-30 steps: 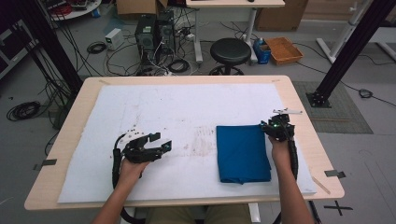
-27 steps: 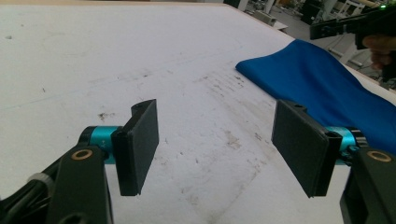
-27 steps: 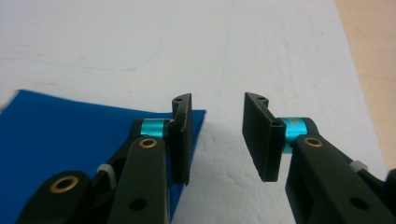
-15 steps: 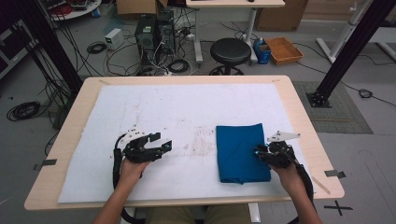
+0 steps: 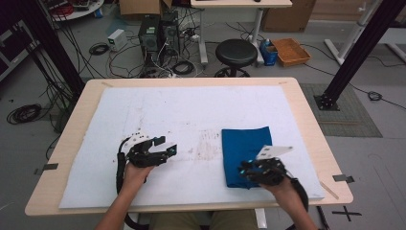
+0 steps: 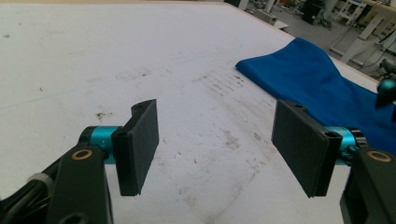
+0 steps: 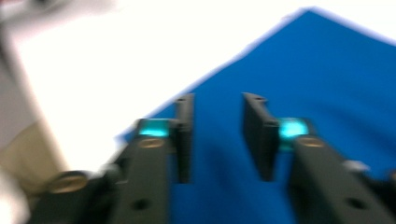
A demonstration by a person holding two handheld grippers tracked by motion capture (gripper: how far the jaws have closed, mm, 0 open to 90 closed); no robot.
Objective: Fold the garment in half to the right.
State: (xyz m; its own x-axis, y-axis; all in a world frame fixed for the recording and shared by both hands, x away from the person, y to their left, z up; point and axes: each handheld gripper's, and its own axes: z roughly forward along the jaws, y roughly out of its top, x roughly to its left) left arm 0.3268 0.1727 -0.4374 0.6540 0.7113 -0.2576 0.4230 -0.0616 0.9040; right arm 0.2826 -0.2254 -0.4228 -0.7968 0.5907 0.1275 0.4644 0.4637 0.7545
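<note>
Tabletop [image 5: 306, 110] of pale wood carries a large white sheet [image 5: 182, 120], stained with dark smudges near its middle. On the sheet's right half lies a folded blue cloth [image 5: 244, 148], flat, its near edge close to the front of the sheet. Beyond the far side of the tabletop, on the floor, stand a black round stool [image 5: 236, 50], a computer tower [image 5: 149, 33] amid tangled cables, and an orange tray [image 5: 290, 51]; black frame posts rise at both sides. Nothing lies between either hand and the cloth.

The left tongs [image 5: 165, 148] hover over bare sheet, well apart from the cloth, jaws spread wide with nothing between them; the left gripper view shows the cloth off to their right. The right tongs [image 5: 245, 170] sit over the cloth's near right part, jaws narrowed and just closing, a gap left between them and blue fabric beneath. That close view is blurred, so I cannot tell whether the pads touch the cloth. The person's forearms are cut off at the bottom edge.
</note>
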